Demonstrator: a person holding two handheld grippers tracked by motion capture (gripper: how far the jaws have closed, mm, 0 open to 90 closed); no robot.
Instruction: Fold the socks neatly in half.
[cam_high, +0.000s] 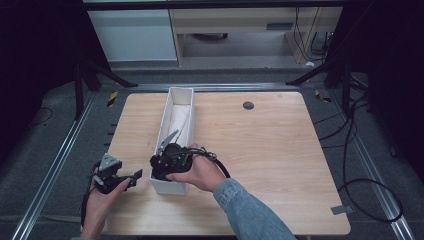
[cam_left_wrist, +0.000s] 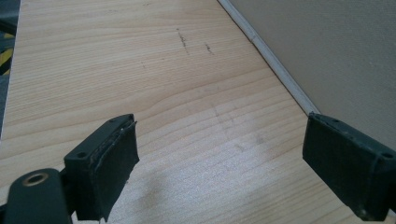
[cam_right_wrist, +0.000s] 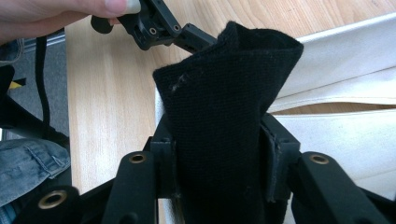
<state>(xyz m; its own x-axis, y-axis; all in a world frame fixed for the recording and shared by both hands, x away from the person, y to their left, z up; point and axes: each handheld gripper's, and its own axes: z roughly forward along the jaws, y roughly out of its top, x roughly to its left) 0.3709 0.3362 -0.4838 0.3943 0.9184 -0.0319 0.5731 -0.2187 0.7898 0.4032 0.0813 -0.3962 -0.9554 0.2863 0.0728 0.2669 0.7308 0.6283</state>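
Black cloth going into the white box.
Our right gripper (cam_high: 167, 161) clamps the black cloth (cam_right_wrist: 224, 116) over the box (cam_high: 181, 95); next: lower, release. Left gripper (cam_high: 116, 176) hangs released over the bench (cam_left_wrist: 140, 70).

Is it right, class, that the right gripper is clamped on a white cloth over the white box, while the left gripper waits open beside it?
Not quite: the cloth in the right gripper is black, as the right gripper view shows. The rest stands: white box, left gripper open.
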